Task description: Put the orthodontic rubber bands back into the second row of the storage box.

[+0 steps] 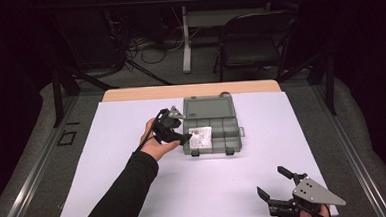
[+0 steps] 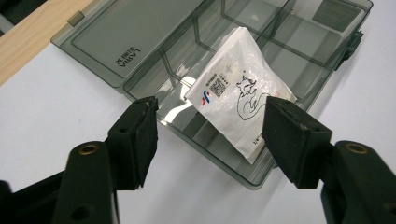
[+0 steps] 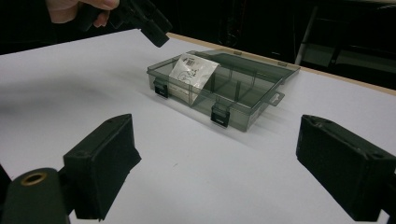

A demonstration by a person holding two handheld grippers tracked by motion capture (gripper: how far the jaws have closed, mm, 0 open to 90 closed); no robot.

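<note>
The left gripper (image 2: 210,135) hovers low in its own view with its jaws spread and nothing between the pads. The white packet (image 2: 240,100) sits just beyond them, at the centre of the frame, leaning in the near compartment of the open grey box (image 2: 140,79). One corner pokes up over the box's wall instead of lying flat.

That tilt looks like the main risk. If the lid (image 1: 207,108) (folded back flat toward the top of the high view) is swung shut now, it would likely catch the packet's raised edge, crease it, or keep the clasps (image 3: 219,114) from meeting. Pulling the left gripper away carelessly could also brush the packet and flip it out onto the white table (image 1: 135,191).

The right gripper (image 1: 275,189) waits at the lower right of the high view, jaws wide and empty, well apart from the box, so nothing steadies the box against a nudge.
</note>
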